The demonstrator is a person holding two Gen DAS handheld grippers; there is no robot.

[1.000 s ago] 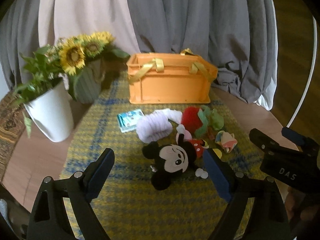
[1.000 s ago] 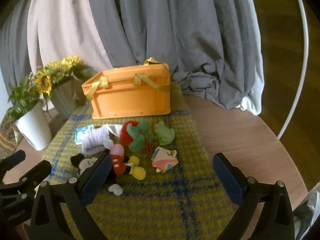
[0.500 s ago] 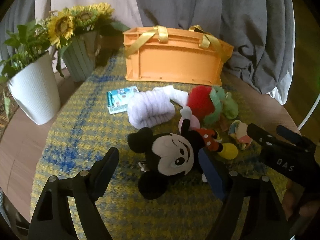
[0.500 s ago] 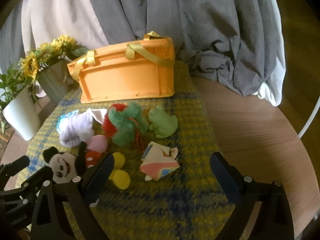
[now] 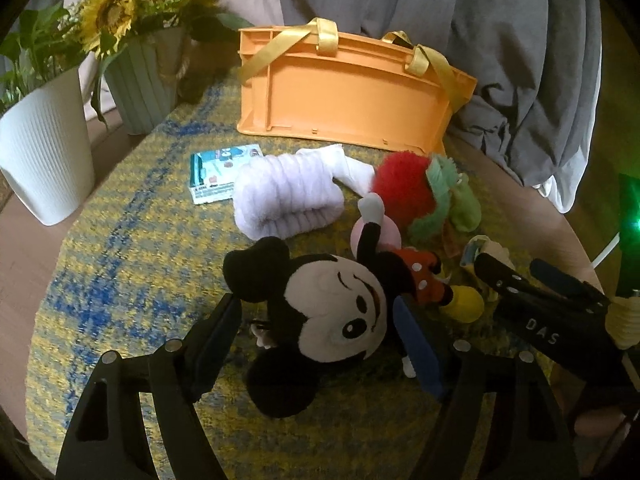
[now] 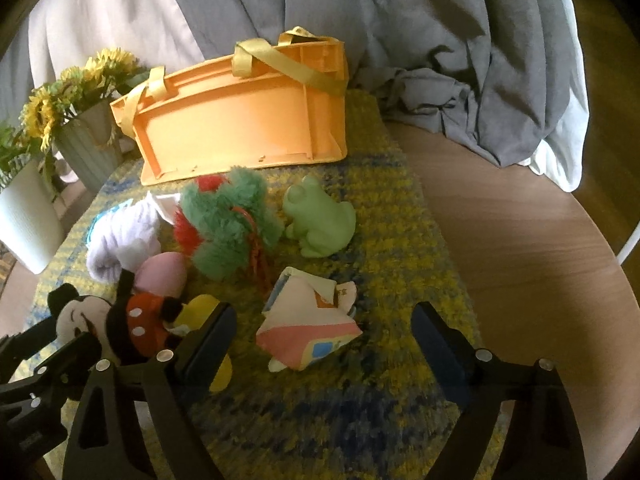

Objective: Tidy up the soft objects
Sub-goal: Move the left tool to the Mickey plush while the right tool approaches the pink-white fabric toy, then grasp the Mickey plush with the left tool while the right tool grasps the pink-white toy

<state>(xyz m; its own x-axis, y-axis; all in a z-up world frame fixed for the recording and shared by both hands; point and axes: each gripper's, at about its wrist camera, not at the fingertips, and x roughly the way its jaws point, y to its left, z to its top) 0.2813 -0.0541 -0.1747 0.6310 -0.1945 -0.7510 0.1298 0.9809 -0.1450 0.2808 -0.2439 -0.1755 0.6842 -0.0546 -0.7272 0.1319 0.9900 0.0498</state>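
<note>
Step in hand: we close the left gripper [image 5: 316,332] around the Mickey Mouse plush [image 5: 320,316], pads not yet pressing.

Right gripper [image 6: 324,334] narrows, empty, around the pink house-shaped soft toy [image 6: 308,330].

Next, we judge: squeeze, lift, carry to the orange basket [image 5: 352,92] at twelve o'clock.

Both grippers point down at a slant, side by side, the left gripper [image 5: 316,332] and the right gripper [image 6: 324,340] each with jaws wide apart but closing.
</note>
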